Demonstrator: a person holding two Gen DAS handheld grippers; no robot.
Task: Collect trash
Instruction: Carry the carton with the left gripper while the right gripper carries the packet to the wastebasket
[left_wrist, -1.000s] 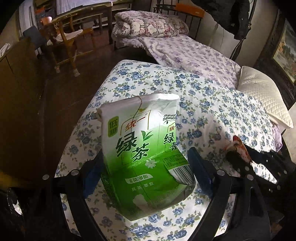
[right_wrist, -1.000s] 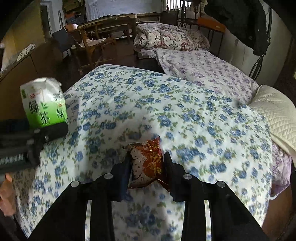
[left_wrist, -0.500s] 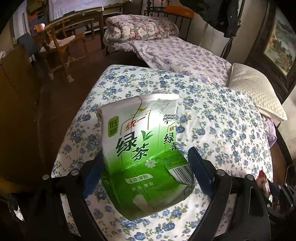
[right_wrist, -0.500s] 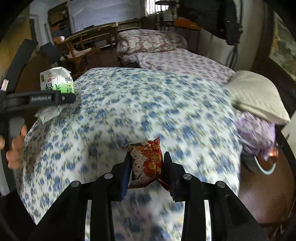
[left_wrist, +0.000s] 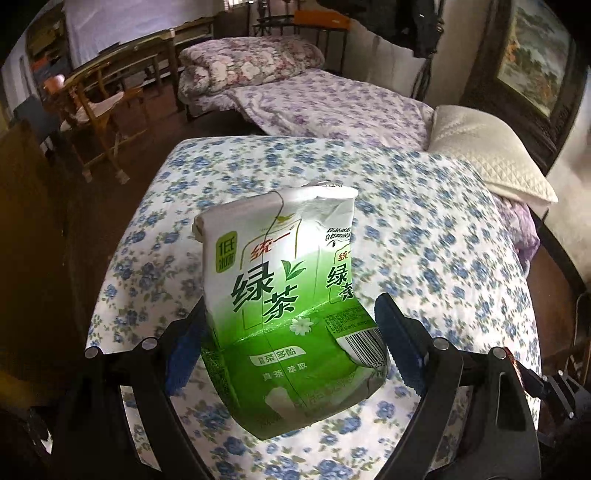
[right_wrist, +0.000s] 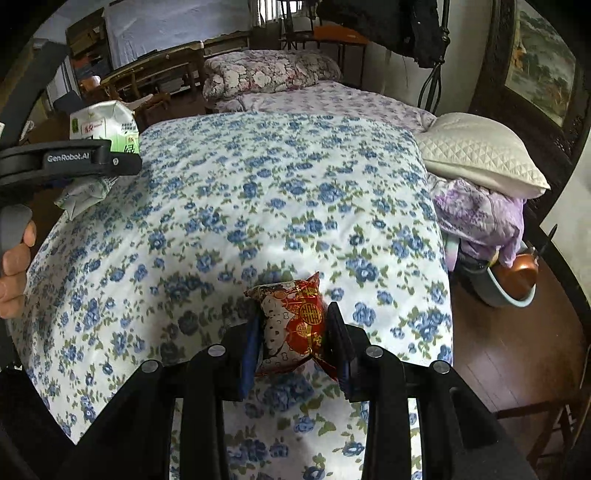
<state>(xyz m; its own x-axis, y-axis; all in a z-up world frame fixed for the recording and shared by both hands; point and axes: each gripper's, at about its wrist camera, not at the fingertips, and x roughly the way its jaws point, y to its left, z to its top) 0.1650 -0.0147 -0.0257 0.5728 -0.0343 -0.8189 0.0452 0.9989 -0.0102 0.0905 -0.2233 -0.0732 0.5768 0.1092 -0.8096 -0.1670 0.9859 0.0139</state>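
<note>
— What did you have in the left gripper (left_wrist: 291, 339)?

— I had it clamped on a crumpled green tea carton (left_wrist: 288, 310), its 2 blue pads (left_wrist: 397, 347) pressing the sides. The carton stood nearly upright, lifted above the flowered bedspread (left_wrist: 424, 240).

— And the right one?

— My right gripper (right_wrist: 295, 336) pinched a small red snack packet (right_wrist: 291, 325) between its pads, also held over the bedspread (right_wrist: 258, 192). From that camera I could see the left gripper (right_wrist: 74, 158) with the carton (right_wrist: 105, 125) at the far left.

— Anything further out?

— A cream pillow (right_wrist: 480, 151) at the bed's right edge, a folded quilt (right_wrist: 269, 72) behind, and a blue basin (right_wrist: 506, 288) on the floor.
</note>
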